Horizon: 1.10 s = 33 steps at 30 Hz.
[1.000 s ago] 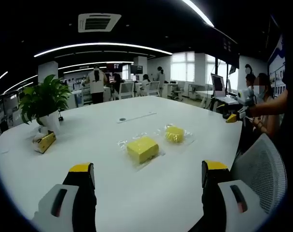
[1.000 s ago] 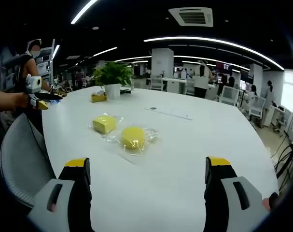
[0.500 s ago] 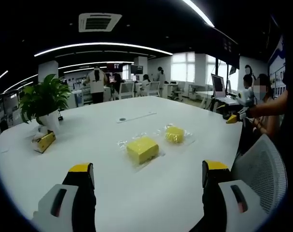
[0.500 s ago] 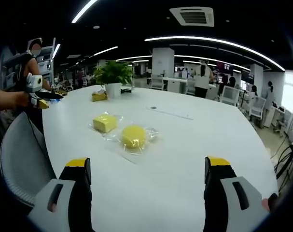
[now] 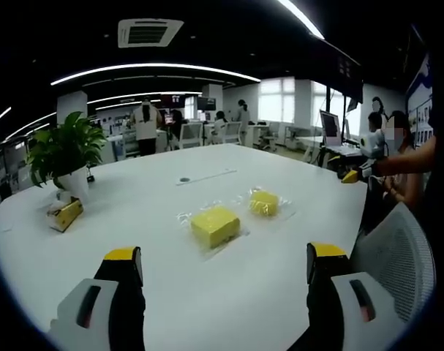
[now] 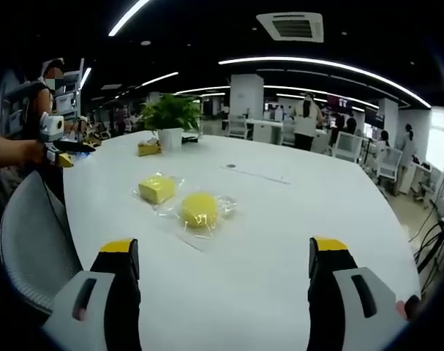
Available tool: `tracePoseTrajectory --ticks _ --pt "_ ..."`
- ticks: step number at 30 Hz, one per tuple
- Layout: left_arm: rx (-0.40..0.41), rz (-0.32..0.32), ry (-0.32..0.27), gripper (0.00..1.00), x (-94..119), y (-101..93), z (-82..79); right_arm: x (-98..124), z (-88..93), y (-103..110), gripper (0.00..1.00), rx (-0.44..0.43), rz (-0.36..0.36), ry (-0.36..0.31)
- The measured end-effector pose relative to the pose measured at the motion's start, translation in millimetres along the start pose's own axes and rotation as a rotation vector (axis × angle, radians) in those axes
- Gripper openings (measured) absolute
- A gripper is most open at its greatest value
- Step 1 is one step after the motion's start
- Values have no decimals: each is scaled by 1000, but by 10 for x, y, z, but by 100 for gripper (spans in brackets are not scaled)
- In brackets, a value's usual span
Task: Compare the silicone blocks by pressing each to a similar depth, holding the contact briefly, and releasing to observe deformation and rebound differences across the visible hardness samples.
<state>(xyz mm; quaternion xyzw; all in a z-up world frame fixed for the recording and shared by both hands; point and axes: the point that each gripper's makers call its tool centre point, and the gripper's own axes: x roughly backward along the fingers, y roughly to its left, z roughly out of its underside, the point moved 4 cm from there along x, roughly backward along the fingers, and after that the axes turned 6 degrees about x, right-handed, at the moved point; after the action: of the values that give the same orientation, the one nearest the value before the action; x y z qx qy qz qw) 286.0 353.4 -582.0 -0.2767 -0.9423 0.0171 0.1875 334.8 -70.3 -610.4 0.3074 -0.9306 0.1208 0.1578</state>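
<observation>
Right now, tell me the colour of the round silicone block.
Yellow. The round silicone block lies in clear wrapping, best seen in the right gripper view.

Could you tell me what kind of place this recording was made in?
It looks like an open-plan office. A large white table holds the two yellow silicone blocks and a potted plant. Behind it stand desks with chairs, several people and long ceiling lights.

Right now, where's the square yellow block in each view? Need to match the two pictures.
Left gripper view: the square yellow block sits just left of centre, the nearer of the two samples, round yellow block behind and to its right.
Right gripper view: the square block is left of centre, farther off, the round one nearer.
Shared landmark: the potted plant.
</observation>
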Motion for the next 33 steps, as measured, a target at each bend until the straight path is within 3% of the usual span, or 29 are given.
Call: tracePoseTrajectory --ticks 33 --pt "-18 12 6 93 -54 -33 -72 53 -26 -59 91 6 10 -12"
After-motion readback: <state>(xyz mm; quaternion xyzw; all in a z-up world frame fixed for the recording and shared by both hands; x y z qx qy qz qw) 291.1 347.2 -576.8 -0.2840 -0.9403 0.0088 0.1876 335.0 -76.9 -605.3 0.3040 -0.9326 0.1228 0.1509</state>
